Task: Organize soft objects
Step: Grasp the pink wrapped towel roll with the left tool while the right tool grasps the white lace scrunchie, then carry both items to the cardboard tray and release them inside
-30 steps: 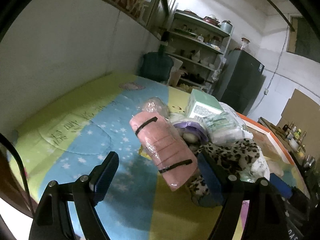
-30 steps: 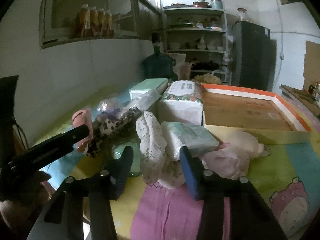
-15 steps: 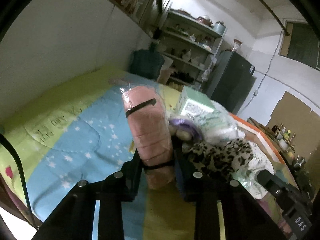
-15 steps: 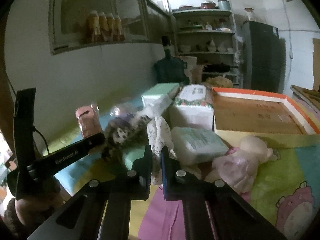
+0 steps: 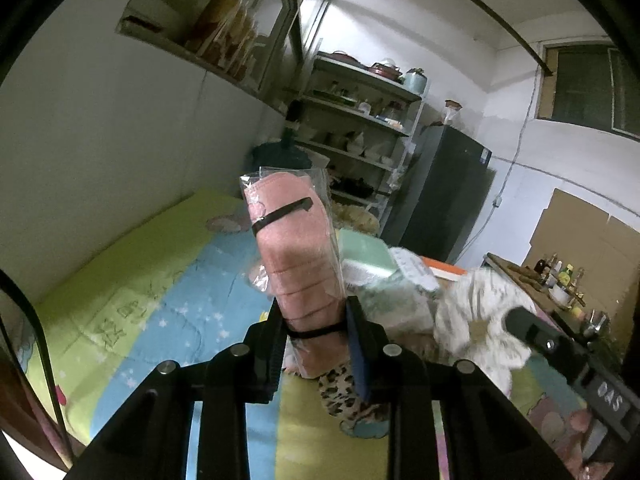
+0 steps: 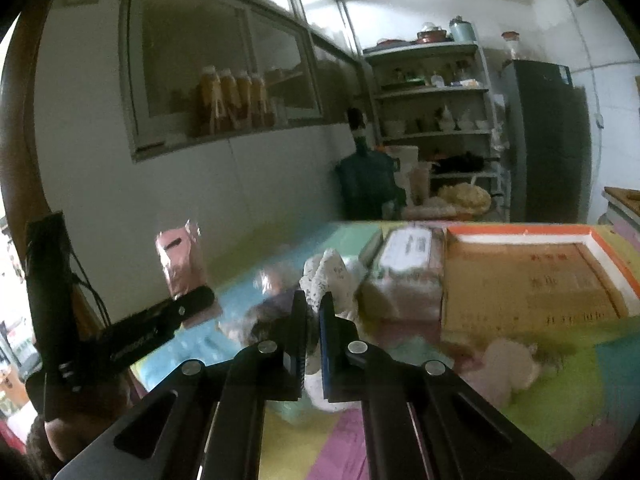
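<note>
Clamping: left gripper (image 5: 316, 320) pinches pink wrapped cloth bundle (image 5: 298, 256) at lower band, raised above bedsheet (image 5: 132, 300). Film slippery, contents soft, light. Right gripper (image 6: 313, 312) closed on white lace cloth (image 6: 330, 280), limp, beside cardboard tray (image 6: 532, 280).

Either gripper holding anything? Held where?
Left gripper clamps the pink wrapped pack near its lower end. Right gripper pinches the white patterned cloth low down.
</note>
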{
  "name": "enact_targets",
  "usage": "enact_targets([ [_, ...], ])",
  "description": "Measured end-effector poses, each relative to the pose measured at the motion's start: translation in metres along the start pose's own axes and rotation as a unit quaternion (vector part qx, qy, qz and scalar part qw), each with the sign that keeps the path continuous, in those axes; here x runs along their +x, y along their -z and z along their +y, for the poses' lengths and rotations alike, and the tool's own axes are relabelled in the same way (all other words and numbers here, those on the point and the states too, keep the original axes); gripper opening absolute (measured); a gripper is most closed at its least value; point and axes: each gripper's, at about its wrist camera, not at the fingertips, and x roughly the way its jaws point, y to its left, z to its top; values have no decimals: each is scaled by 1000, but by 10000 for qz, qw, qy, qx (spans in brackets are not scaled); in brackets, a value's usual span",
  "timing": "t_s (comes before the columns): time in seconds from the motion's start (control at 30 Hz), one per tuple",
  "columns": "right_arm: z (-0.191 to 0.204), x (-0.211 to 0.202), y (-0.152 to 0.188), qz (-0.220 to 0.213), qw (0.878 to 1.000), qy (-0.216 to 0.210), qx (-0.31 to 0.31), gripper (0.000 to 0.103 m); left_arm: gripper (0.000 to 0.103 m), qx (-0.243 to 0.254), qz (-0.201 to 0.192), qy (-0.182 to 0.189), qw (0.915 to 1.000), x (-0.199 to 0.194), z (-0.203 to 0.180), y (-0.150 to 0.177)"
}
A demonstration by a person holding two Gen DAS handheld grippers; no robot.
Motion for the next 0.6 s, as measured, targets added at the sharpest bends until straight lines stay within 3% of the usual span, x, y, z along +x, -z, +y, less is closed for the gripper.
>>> enact_targets([
  [0.27, -8, -10, -32, -472, 9989, -58, 31, 5, 24, 200, -105, 238, 9995, -4, -14, -16],
  [0.6, -36, -40, -58, -854, 9960, 277, 48, 5, 23, 484, -97, 801, 9956, 2, -57, -35],
])
